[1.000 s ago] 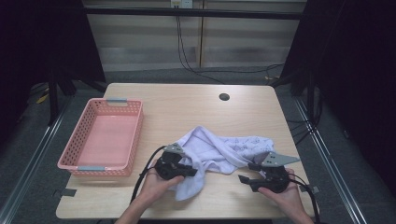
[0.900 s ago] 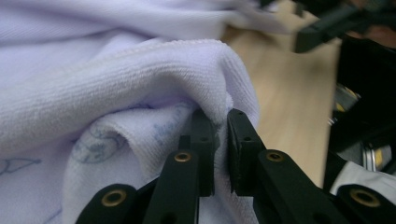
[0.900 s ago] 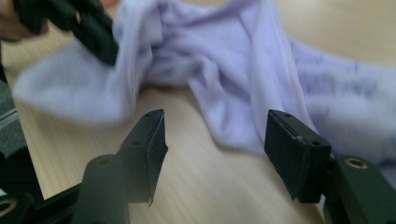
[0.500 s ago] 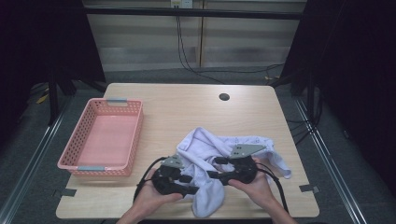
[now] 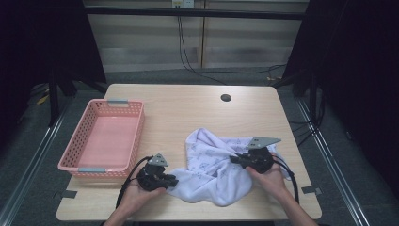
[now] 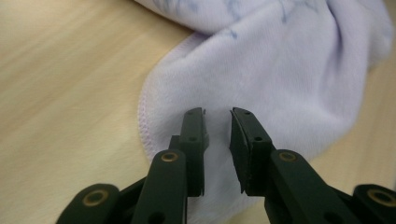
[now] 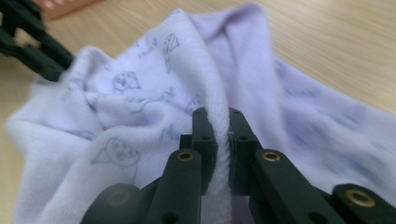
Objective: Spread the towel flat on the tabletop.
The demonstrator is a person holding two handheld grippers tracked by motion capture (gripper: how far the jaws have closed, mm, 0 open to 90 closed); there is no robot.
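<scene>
Near the table's (image 5: 188, 101) front edge, right of the pink basket (image 5: 101, 141), lies the crumpled white cloth (image 5: 211, 172) — right gripper (image 5: 234, 160) clamped on a ridge, left gripper (image 5: 175, 180) jaws apart over the hem; folding step, next the left must close on the hem

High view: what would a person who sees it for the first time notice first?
First the crumpled white cloth on the near right part of the table. The right gripper is shut on a raised fold of it, while the left gripper is open over the cloth's hemmed edge. Next comes the pink basket at the table's left edge.
</scene>
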